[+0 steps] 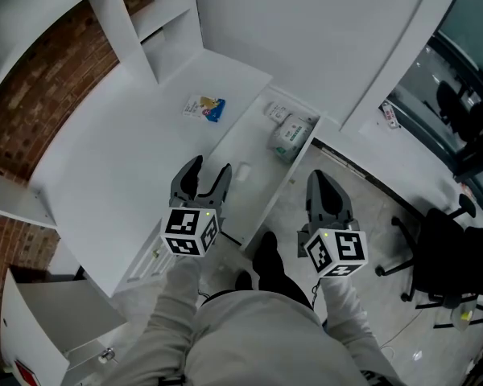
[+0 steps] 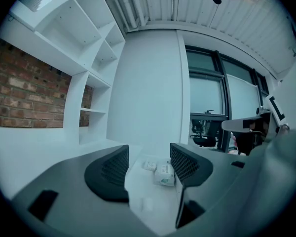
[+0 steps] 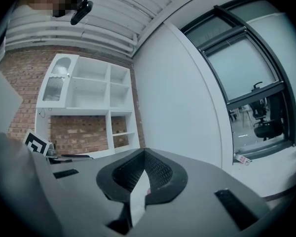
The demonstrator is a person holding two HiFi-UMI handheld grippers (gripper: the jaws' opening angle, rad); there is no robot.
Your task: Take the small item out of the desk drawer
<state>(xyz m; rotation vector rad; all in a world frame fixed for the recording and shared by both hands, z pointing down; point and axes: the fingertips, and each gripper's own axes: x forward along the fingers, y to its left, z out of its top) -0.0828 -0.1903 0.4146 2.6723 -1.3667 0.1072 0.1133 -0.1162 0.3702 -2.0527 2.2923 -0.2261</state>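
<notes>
White desk (image 1: 121, 143) below brick-backed shelves: its open drawer (image 1: 256, 145) holds 2 packets (image 1: 291, 135) at the far end and 1 faint, barely legible small item (image 1: 243, 170) just ahead of the left gripper (image 1: 210, 166), jaws parted and empty, while the right gripper (image 1: 319, 177) is closed tip to tip.

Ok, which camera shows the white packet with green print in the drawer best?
Head view: it looks down on the white packet lying in the open white drawer. Left gripper view shows it small, between the tool's jaws; right gripper view doesn't show it.
</notes>
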